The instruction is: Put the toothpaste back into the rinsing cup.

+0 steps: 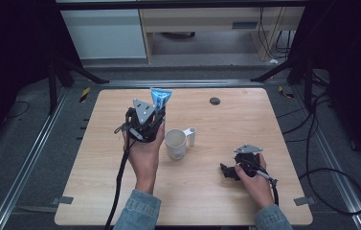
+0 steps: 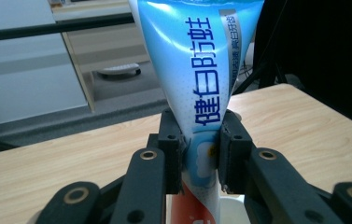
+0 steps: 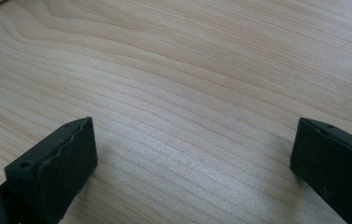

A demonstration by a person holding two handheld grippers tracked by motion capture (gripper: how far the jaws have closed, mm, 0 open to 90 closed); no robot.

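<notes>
1. The left tongs (image 2: 200, 151) are gripping a blue tube (image 2: 201, 60) upright above the bench (image 1: 245, 120), its flat crimped end pointing up.
2. The tube is hanging just left of and beyond a white mug (image 1: 175, 143) standing mid-bench, its handle pointing right.
3. The right tongs (image 3: 192, 158) are resting low at the near right, jaws gaping wide over bare wood.

**Colours on the table**

The toothpaste tube (image 2: 197, 70) is showing light blue fading to white, with dark blue characters, a silver band and red at its base. The black left gripper (image 2: 200, 148) is contrasting with it. The mug (image 1: 175, 143) is looking white, and the table (image 3: 187, 70) is displaying pale wood grain. Denim-blue sleeves (image 1: 139, 211) are showing.
</notes>
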